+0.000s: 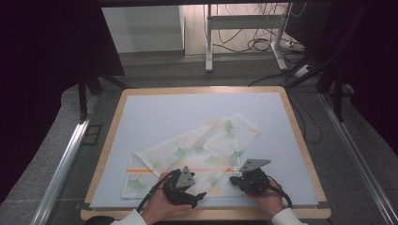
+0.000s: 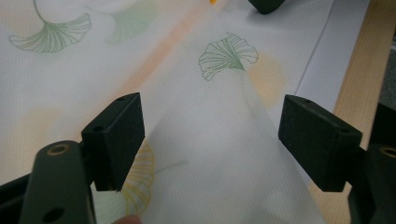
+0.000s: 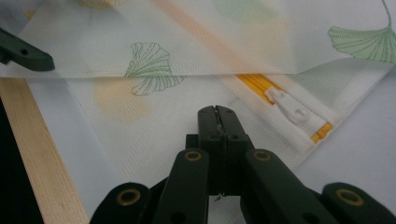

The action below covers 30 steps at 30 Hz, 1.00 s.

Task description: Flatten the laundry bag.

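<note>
A white cloth cover (image 1: 197, 145) printed with green and yellow ginkgo leaves lies folded on the pale mat, an orange zipper (image 1: 155, 170) running across its near part. My left gripper (image 1: 190, 188) hovers over the cloth's near edge. Its jaws stand open on either side of a raised stretch of cloth (image 2: 219, 140), with my left gripper (image 2: 212, 135) not touching it. My right gripper (image 1: 239, 180) is at the cloth's near right corner. In the right gripper view my right gripper (image 3: 217, 114) is shut just above the cloth (image 3: 187, 56), beside the zipper's white pull (image 3: 292, 109). Whether it pinches fabric is unclear.
The pale blue mat (image 1: 187, 105) covers a wooden table (image 1: 300, 140), whose light edge (image 2: 359, 79) lies close to both grippers. Metal rails run along both sides of the table, and a desk frame with cables (image 1: 248, 42) stands beyond it.
</note>
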Motion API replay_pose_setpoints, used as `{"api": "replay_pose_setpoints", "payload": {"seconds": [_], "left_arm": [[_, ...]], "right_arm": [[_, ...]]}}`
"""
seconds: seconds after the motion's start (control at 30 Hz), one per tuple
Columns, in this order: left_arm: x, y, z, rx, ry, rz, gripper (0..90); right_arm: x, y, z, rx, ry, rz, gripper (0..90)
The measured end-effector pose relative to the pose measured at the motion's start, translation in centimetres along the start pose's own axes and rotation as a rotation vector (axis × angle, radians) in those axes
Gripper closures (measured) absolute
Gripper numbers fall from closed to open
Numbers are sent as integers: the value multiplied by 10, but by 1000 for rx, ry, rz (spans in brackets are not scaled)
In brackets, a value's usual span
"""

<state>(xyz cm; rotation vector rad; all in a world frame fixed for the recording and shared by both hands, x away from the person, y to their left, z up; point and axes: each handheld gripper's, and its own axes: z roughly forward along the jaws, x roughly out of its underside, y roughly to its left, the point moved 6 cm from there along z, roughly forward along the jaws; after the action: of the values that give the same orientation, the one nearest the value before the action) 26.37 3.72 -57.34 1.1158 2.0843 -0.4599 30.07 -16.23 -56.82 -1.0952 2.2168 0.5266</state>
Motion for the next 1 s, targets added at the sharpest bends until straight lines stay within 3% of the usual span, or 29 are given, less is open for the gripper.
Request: {"api": "replay_pose_setpoints", "payload": {"seconds": [0.17,0.5,0.77,1.0], "left_arm": [[3,-1,9,9,34,2,235],[4,3,9,24,36,-39,320],[4,6,7,26,21,-44,508],[2,3,7,37,24,-20,793]], "right_arm": [[0,0,0,1,0,-2,892],[0,0,0,8,0,-6,892],[0,0,0,12,1,-6,893],[0,-1,0,16,3,-11,892]]}}
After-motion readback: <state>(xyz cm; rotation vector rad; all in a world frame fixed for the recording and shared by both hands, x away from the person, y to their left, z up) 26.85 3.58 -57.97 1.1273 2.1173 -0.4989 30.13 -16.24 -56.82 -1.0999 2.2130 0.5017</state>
